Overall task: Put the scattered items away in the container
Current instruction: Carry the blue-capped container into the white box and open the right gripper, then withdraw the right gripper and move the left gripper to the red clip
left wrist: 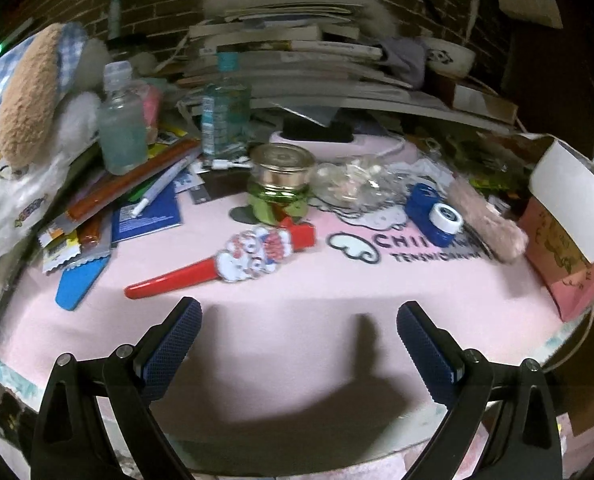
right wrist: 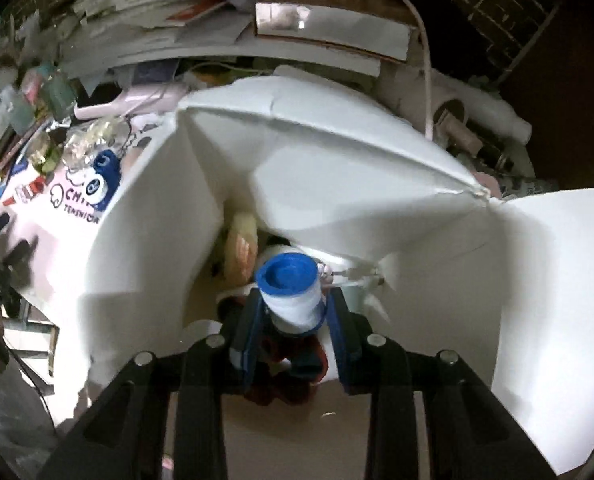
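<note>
Spillage is what we are risking, holding the spool pinched in the right gripper over the box at lower centre, while the left gripper is hanging wide and empty.

Left claw open above pink mat; red pen ahead.

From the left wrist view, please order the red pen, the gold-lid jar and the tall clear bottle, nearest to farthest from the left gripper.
1. red pen, just ahead of the left gripper
2. gold-lid jar, mid-table
3. tall clear bottle, at the back, left of centre
</note>
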